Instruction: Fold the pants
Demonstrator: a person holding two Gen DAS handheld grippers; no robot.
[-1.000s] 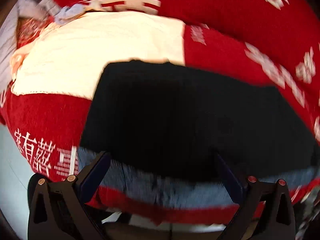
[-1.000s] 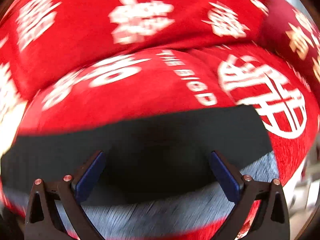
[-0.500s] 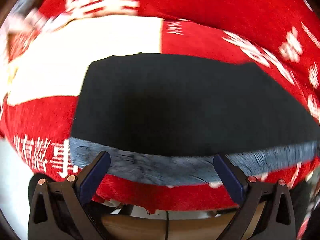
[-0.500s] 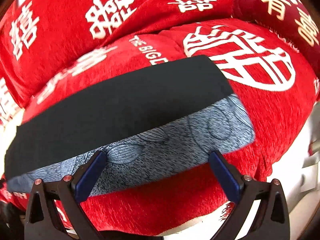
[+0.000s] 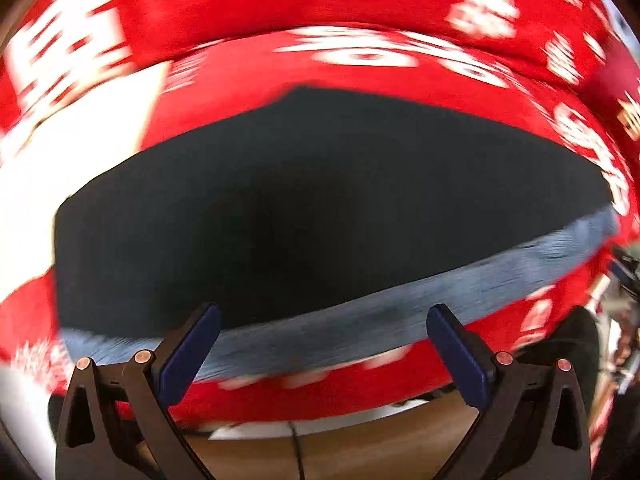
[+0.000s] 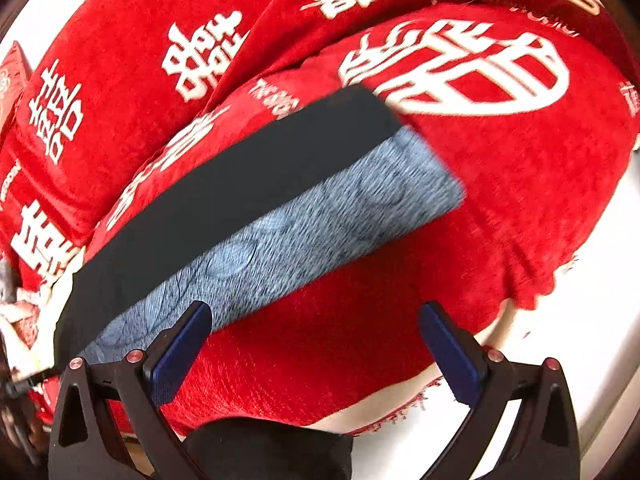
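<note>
The pants [image 5: 320, 208] lie folded flat on the red cushion: a dark navy layer on top, with a strip of blue-grey patterned fabric [image 5: 400, 320] showing along the near edge. In the right wrist view the pants [image 6: 240, 184] run diagonally, with the patterned strip [image 6: 300, 236] wide at the right end. My left gripper [image 5: 322, 320] is open and empty, its fingertips just over the near edge of the strip. My right gripper [image 6: 314, 320] is open and empty, held back from the pants over the red cover.
The pants rest on a sofa with a red cover [image 6: 500, 184] printed with white characters and a large round emblem [image 6: 460, 68]. A white patch of the cover [image 5: 72, 152] lies left of the pants. White floor [image 6: 592, 320] and the cover's fringe are at the right.
Both grippers have drawn back from the pants, the right one farther and to the right, so more of the patterned strip and the sofa's front shows. The pants lie still.
</note>
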